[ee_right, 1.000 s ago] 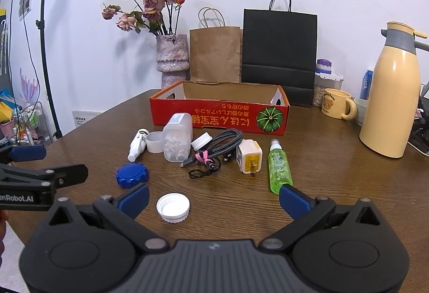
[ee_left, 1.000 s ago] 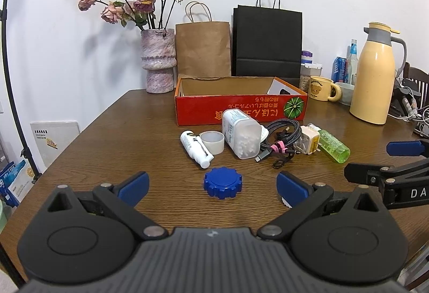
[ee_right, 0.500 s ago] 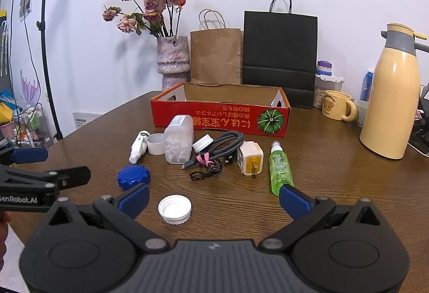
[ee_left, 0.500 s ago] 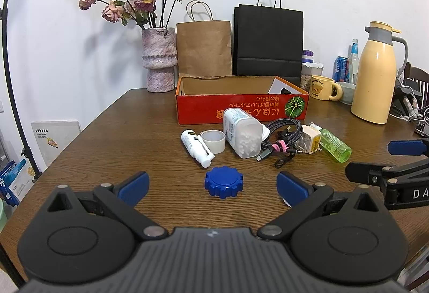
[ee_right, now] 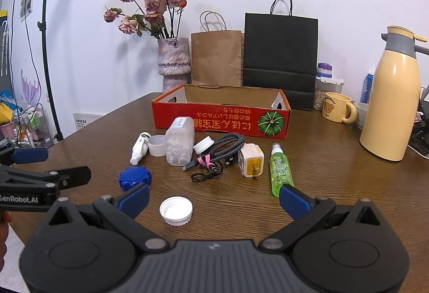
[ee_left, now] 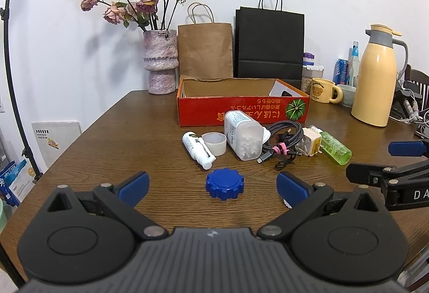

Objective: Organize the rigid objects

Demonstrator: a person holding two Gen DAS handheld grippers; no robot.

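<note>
Your left gripper (ee_left: 213,184) hangs low over the bench (ee_left: 120,143), fingers (ee_left: 134,184) spread wide and holding nothing; the blue cap (ee_left: 224,183) sits at frame centre, just ahead of them. Your right gripper (ee_right: 214,195) is likewise spread wide and empty, with the white lid (ee_right: 176,211) lying open side up between its fingers (ee_right: 295,199), left of centre. In the right wrist view the blue cap (ee_right: 134,177) lies just beyond the left fingertip.

Farther out, at mid-frame in the left view, the loose items lie in a row: a small white bottle (ee_left: 198,149) on its side, a white cup (ee_left: 214,143) touching it, a clear swab box (ee_left: 243,138), a coiled cable (ee_left: 284,141), a charger (ee_left: 311,142) and a green spray bottle (ee_left: 335,147).

Behind them stands the red box (ee_left: 242,112), open at the top. A vase (ee_left: 160,61) occupies the upper left, two paper bags (ee_left: 241,44) upper centre, a yellow flask (ee_left: 376,76) at right.
</note>
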